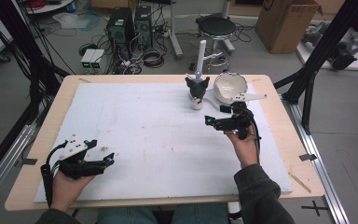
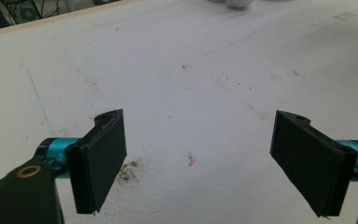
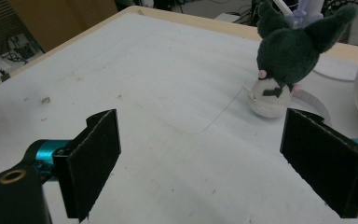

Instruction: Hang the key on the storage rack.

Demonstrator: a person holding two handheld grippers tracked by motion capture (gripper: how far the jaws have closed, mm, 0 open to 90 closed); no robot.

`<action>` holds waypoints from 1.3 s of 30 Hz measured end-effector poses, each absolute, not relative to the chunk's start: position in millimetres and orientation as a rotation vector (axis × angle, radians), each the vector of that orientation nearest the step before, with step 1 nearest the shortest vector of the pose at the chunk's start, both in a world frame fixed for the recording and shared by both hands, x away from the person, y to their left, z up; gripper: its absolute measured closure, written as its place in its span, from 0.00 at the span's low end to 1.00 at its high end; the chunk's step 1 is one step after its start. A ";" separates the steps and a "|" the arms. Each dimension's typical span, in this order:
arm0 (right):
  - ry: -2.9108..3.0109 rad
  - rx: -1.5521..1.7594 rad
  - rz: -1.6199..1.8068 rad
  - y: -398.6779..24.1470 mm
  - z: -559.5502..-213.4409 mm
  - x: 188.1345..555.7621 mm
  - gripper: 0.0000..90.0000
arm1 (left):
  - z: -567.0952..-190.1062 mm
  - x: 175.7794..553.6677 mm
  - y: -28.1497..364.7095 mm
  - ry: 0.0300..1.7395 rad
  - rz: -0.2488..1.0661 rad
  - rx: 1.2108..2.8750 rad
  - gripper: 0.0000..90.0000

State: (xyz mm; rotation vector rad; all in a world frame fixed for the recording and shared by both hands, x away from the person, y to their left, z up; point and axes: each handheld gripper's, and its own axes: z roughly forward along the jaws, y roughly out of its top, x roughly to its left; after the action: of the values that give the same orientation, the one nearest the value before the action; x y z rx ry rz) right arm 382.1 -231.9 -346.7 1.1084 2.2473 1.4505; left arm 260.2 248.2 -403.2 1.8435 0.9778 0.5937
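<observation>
A small plush toy (image 1: 197,90) with a dark head, pointed ears and a white body stands near the far edge of the white board; the right gripper view shows the plush toy (image 3: 282,60) ahead and to the right of the jaws. My right gripper (image 1: 208,121) is open and empty, held above the board in front of the toy. My left gripper (image 1: 109,159) is open too, low over the board's near left part, its jaws spread wide over bare white surface (image 2: 191,93).
A white bowl (image 1: 230,86) sits right of the toy at the far edge, with a white lamp-like stand (image 1: 201,56) behind the toy. The white board (image 1: 144,126) covers a wooden table (image 1: 279,107). Computers, cables, a stool and a cardboard box are on the floor beyond.
</observation>
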 end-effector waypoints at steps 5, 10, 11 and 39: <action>2.245 1.082 1.458 -231.8 -349.7 376.0 0.13 | -403.2 260.0 248.2 0.978 0.595 1.843 0.21; 2.250 1.102 1.449 -235.0 -358.1 372.5 0.13 | -403.2 260.0 248.1 0.979 0.595 1.843 0.21; 2.247 1.097 1.449 -235.8 -359.3 371.6 0.13 | -403.2 260.2 248.2 0.978 0.593 1.844 0.21; 2.294 1.048 1.396 -246.4 -380.9 343.7 0.13 | -403.7 259.1 249.3 0.981 0.591 1.844 0.21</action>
State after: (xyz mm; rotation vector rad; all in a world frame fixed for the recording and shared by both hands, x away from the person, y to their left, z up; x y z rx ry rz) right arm 343.7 -246.4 -380.9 1.0475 2.2938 1.3960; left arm 259.1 249.3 -403.7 1.8436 0.9810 0.5914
